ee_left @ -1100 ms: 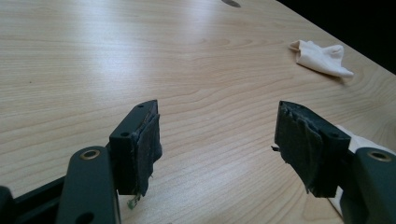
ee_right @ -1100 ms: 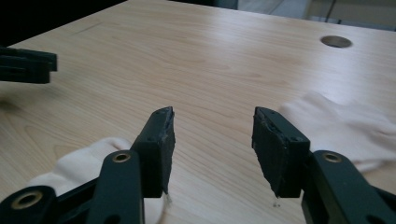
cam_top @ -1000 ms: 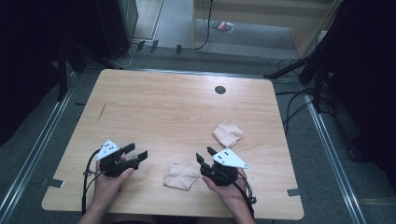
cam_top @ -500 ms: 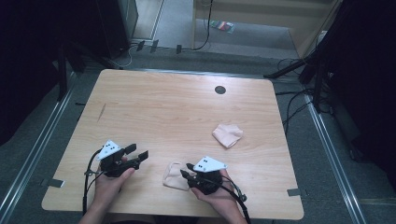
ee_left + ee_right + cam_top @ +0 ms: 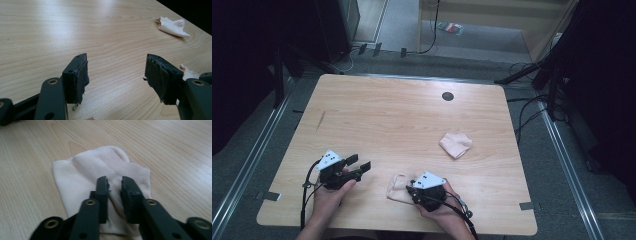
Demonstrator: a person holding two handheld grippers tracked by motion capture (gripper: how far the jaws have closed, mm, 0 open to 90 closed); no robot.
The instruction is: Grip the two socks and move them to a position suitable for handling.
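Right claw (image 5: 114, 182) points down onto the near sock (image 5: 100, 192), a pale pink one lying flat on the desk (image 5: 402, 125); its two black jaws have just been closing and now stand a narrow gap apart, with a raised fold of the fabric between them; whether the pads already press that fold I cannot tell from the right gripper view, so the grip is not certain; in the high view the same claw (image 5: 411, 189) sits at about 6 o'clock on the desk, close to the near edge, with the sock (image 5: 396, 187) showing just at its 9 o'clock side and partly under the person's right hand (image 5: 439, 207); the sock's ribbed cuff lies toward 12 o'clock in the right gripper view.

Left claw (image 5: 117, 75) is held open with nothing between its jaws; they hover over bare wood; in the high view it (image 5: 359, 166) lies at about 7 o'clock on the desk, well apart from the near sock and pointing toward 3 o'clock; the left hand (image 5: 329, 195) grips it from below.

Second sock (image 5: 455, 144), crumpled and of the same pale colour, rests at about 4 o'clock from the desk's middle, well apart from both claws; the left gripper view shows it (image 5: 172, 26) far off at 1 o'clock; a small dark round hole (image 5: 447, 96) marks the desk toward 12 o'clock.
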